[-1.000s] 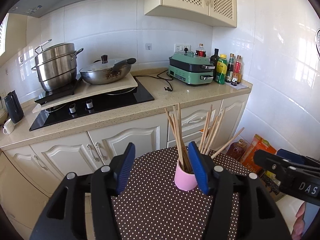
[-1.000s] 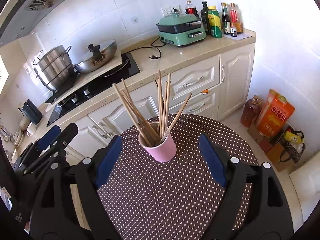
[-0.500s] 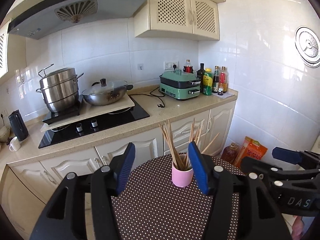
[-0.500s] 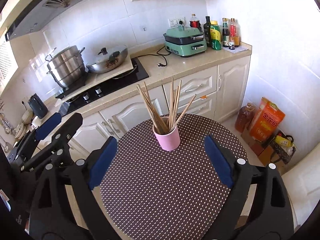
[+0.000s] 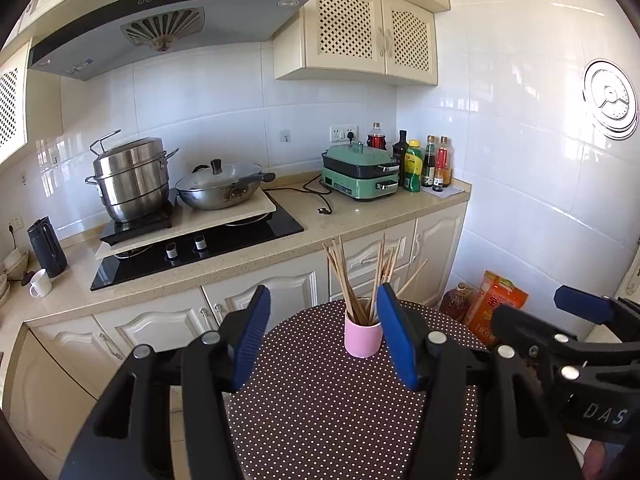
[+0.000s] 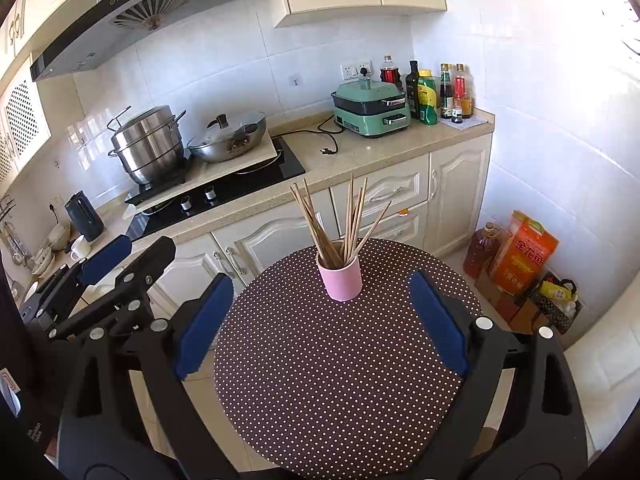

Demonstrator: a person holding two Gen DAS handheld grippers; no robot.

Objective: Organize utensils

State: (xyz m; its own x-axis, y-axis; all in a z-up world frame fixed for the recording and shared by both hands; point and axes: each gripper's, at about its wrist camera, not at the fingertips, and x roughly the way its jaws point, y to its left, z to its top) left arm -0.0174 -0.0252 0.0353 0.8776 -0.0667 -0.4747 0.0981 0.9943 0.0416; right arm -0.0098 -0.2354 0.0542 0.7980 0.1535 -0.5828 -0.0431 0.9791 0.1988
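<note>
A pink cup [image 5: 362,338] [image 6: 340,280] holding several wooden chopsticks [image 5: 348,276] [image 6: 344,220] stands upright near the far edge of a round table [image 5: 320,420] [image 6: 340,380] with a brown polka-dot cloth. My left gripper [image 5: 322,292] hovers above the table short of the cup, jaws open, nothing between the blue pads. My right gripper [image 6: 321,278] also hangs back from the cup, wide open and empty. Each gripper shows at the edge of the other's view: the left one [image 6: 128,256] and the right one [image 5: 548,312].
Behind the table runs a kitchen counter [image 5: 344,220] with a black hob [image 5: 200,244], a steel pot [image 5: 132,180], a lidded wok [image 5: 224,188], a green cooker [image 5: 360,176] and bottles [image 5: 424,164]. An oil bottle [image 6: 480,248] and an orange box [image 6: 524,252] stand on the floor at right.
Both grippers have drawn back and risen away from the cup, which now looks smaller and farther off. The right jaws have spread wider. The cup has not moved.
</note>
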